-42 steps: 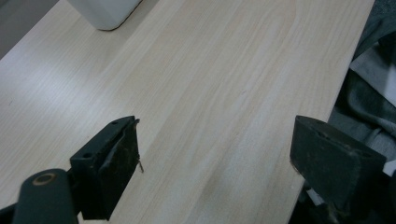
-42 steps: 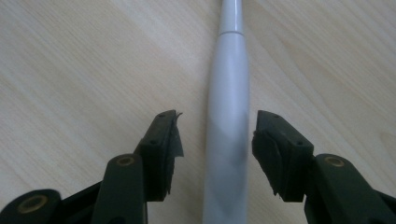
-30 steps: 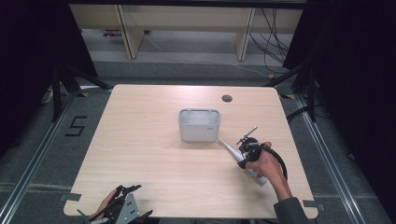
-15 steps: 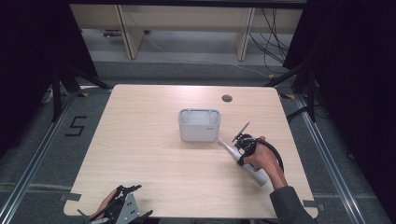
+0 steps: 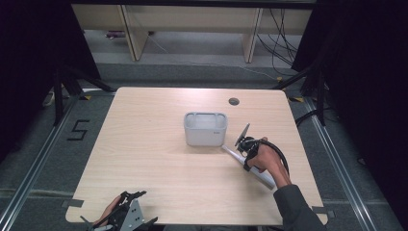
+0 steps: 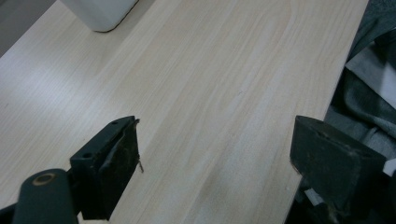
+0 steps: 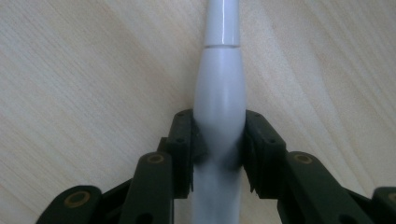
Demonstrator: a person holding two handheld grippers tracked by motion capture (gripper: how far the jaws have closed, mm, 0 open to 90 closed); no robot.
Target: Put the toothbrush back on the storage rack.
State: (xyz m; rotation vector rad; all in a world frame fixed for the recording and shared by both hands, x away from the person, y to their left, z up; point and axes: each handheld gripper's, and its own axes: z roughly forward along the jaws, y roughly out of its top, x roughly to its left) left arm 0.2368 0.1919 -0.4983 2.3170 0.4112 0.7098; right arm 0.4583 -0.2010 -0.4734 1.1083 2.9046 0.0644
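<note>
While the left gripper point(image 5: 126, 215) is idling wide open and empty at the desk's point(image 5: 154, 159) near edge, the right gripper point(image 7: 218, 149), jaws just closing, is clamping a white handle-like tool point(image 7: 220, 93) lying beside the grey container point(image 5: 205, 128).

table point(image 5: 154, 159): pale matt wood grain | wand point(image 7: 219, 88): glossy smooth white plastic

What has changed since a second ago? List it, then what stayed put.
The right gripper slid with its white tool up the high view toward the grey bin; the tool's tip now lies by the bin's near right corner. Its jaws have just been closing and now clamp the tool. The bin, the table and the left gripper, open at the near edge, stayed put.
</note>
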